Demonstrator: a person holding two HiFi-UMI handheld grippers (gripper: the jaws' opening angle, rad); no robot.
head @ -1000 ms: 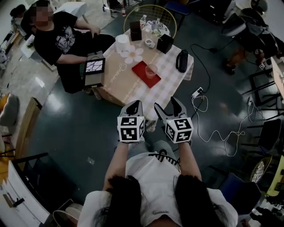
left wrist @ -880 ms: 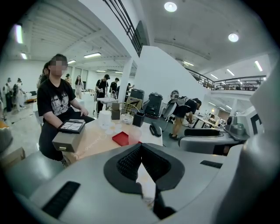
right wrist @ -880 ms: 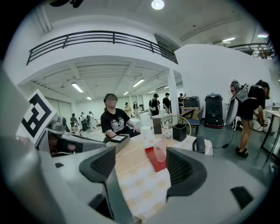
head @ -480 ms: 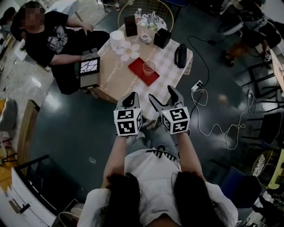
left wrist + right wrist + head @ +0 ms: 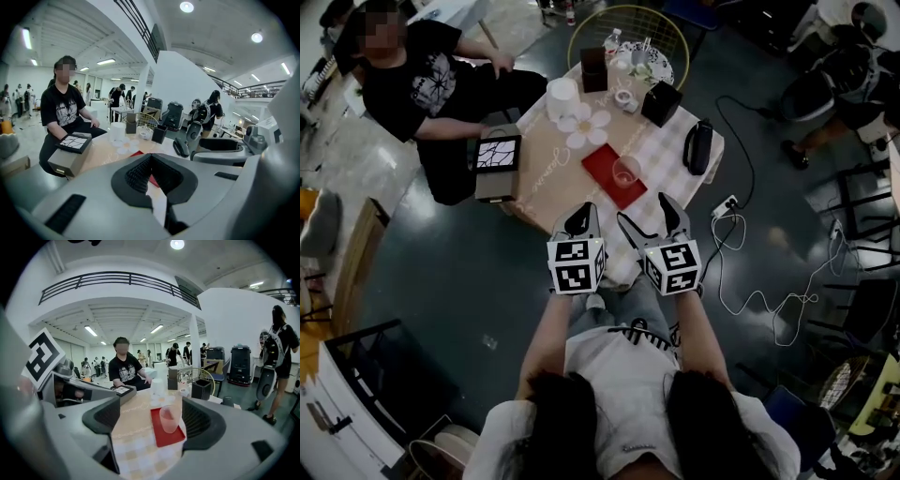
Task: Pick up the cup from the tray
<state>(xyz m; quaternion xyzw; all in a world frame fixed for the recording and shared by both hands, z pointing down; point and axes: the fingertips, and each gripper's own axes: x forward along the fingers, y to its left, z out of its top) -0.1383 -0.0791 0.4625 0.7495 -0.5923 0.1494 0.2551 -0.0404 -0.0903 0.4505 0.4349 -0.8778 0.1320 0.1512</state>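
Note:
A translucent pinkish cup (image 5: 626,171) (image 5: 169,418) stands upright on a red tray (image 5: 607,182) (image 5: 165,437), which lies on the checked-cloth table (image 5: 659,155). Both grippers hover short of the table's near edge, apart from the cup. My right gripper (image 5: 649,216) (image 5: 152,420) points at the cup; its jaws are opening wide, with nothing between the pads. My left gripper (image 5: 581,221) (image 5: 151,169) is beside it with its pads (image 5: 137,174) together and nothing held.
A seated person (image 5: 412,80) is at the table's left side, with a box and tablet (image 5: 498,157). On the table's far part are a white roll (image 5: 562,96), flower mats (image 5: 584,123), black boxes (image 5: 660,101) and a black pouch (image 5: 697,146). Cables and a power strip (image 5: 727,204) lie on the floor at right.
My right gripper's jaws have spread wider. Both grippers stay side by side near the table's front edge; the head view has shifted slightly.

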